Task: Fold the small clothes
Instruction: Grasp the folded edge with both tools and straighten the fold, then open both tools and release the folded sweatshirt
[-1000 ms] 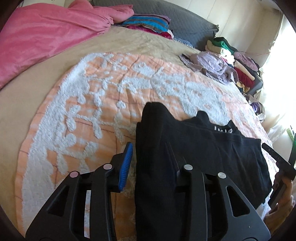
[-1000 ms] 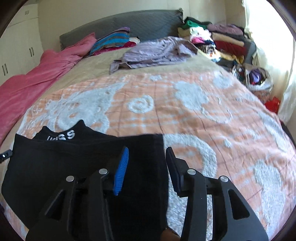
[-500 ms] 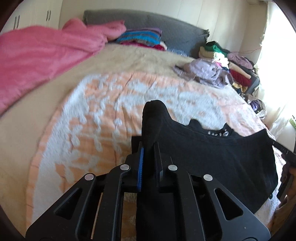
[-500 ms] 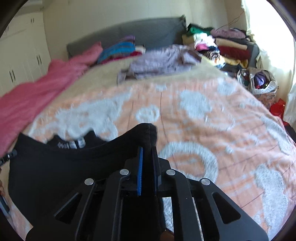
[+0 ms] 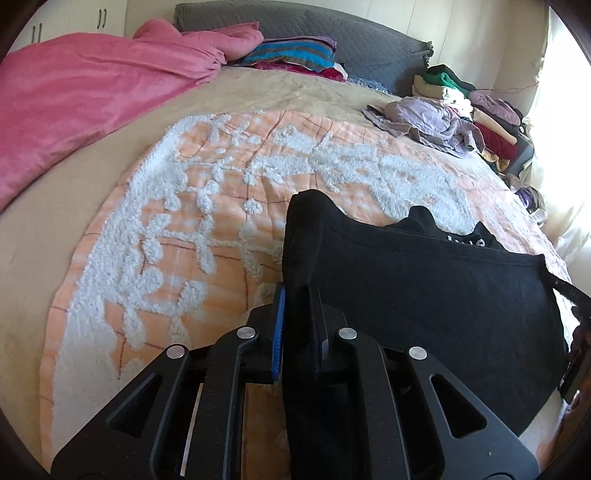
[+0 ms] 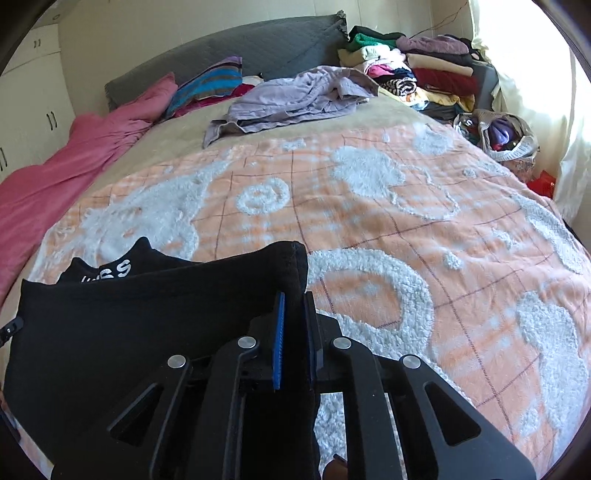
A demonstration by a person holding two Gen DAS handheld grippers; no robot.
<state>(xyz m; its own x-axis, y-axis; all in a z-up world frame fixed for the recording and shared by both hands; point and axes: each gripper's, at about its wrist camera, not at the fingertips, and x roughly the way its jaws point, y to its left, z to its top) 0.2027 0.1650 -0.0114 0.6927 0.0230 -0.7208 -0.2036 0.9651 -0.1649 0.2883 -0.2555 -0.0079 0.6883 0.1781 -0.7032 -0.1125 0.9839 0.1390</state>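
Clamped now where a second ago stood open: left gripper (image 5: 295,317) pinching one corner of the black garment (image 5: 424,295), right gripper (image 6: 295,325) pinching the opposite corner, cloth squeezed between each blue pad and its black partner. Earlier, flat on the bed with the jaws merely straddling its edges; now gathered into a raised fold at each pair of fingertips, the top edge stretched taut between the two. Left jaws seemingly relaxed a hair within the last half second, still with cloth pressed between them. Underneath, an orange and white tufted blanket (image 6: 406,221) spread over a beige bedspread (image 5: 303,92). In the left view: a pink duvet (image 5: 92,85) bunched at 10 o'clock, striped pillows (image 5: 295,55) against a grey headboard (image 5: 351,33) at 12 o'clock, a crumpled lilac garment (image 5: 428,118) at 2 o'clock, with stacked folded clothes (image 5: 491,122) just beyond it toward the bright curtain. In the right view: white cupboard doors (image 6: 33,103) at 10 o'clock, a bag of clothes (image 6: 502,136) by the bed's edge at 2 o'clock. Black garment low in both views: from the left fingers running out toward 3 o'clock, from the right fingers toward 9 o'clock, white lettering on a band peeking above the taut edge, lower part hanging down past the fingers toward 6 o'clock.
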